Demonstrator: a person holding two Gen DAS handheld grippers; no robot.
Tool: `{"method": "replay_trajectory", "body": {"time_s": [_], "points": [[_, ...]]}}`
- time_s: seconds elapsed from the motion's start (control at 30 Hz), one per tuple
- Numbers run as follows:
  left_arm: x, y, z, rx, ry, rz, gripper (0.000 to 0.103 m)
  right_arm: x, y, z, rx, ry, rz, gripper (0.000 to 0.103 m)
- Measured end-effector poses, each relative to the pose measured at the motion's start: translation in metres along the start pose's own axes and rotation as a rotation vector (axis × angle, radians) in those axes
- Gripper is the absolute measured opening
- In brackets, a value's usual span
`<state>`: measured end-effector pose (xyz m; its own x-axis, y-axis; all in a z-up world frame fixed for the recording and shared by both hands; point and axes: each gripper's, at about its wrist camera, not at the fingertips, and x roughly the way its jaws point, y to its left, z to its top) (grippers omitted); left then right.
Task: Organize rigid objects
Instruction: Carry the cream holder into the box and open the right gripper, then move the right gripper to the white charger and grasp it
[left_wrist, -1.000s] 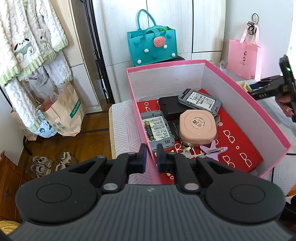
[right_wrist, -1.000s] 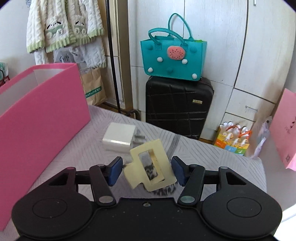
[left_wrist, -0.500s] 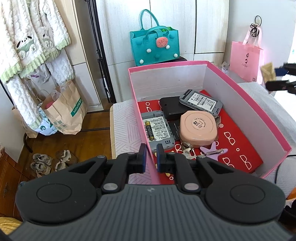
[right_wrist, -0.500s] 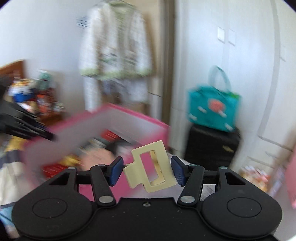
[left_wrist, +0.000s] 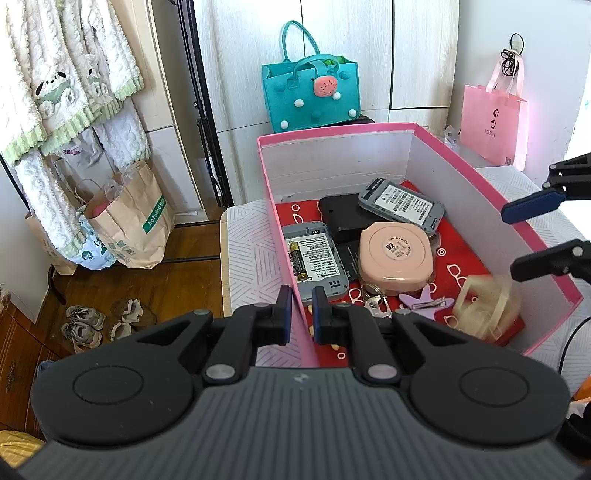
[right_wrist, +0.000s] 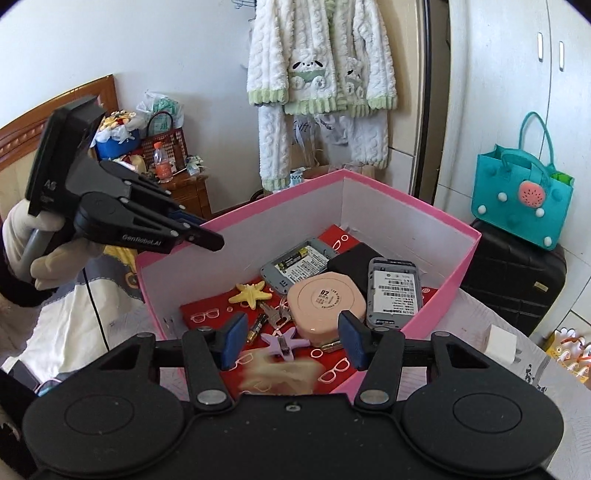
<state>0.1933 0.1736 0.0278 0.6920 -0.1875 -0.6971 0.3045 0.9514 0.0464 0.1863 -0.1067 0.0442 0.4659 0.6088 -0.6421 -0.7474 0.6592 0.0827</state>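
Right gripper (right_wrist: 291, 339) fingers: blue pads spread about halfway, gripping nothing. Jaws have just been closing a bit. Cream hair clip (right_wrist: 277, 373) sits as a blur just below the pads, bottom centre of the right wrist frame, free of them; in the left wrist frame it's a blur at lower right (left_wrist: 484, 306), over the red floor of the pink box (left_wrist: 498, 184). Looks released and dropping in, can't tell if it has landed.

Left gripper (left_wrist: 299, 310) fingers: nearly together, pinching the near wall of the box at bottom centre of its frame. Holds the box steady, I'd judge.

Handling guess for the clip: light hard plastic, stiff, smooth so a bit slippery, won't break from a short drop. Best taken across the flat sides of its open rectangular frame.

Outward, inside the box: purple star clip (right_wrist: 284, 341), yellow starfish (right_wrist: 253, 293), keys (right_wrist: 275, 314), round pink case (right_wrist: 327, 304) marked "02", two grey devices with backs off showing barcode labels, one with a battery (right_wrist: 293, 258). White charger (right_wrist: 504, 341) outside the box, right edge.

Readable text: "GenRoboAI" on the left gripper's arm, upper left of the right wrist frame. Label print too small to read.
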Motion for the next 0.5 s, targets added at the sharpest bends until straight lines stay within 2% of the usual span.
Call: {"method": "replay_trajectory", "body": {"time_s": [0.23,0.4,0.5], "points": [[0.0,0.001,0.0,-0.003,-0.001,-0.005,0.01,-0.019,-0.015,-0.005,0.066,-0.076,-0.052,0.058],[-0.001,0.001,0.0,-0.006,-0.002,-0.009,0.01,-0.033,-0.045,-0.016,0.159,-0.104,-0.149,0.059],[-0.001,0.001,0.0,-0.005,-0.002,-0.008,0.01,-0.035,-0.065,-0.025,0.181,-0.108,-0.249,0.06]]}}
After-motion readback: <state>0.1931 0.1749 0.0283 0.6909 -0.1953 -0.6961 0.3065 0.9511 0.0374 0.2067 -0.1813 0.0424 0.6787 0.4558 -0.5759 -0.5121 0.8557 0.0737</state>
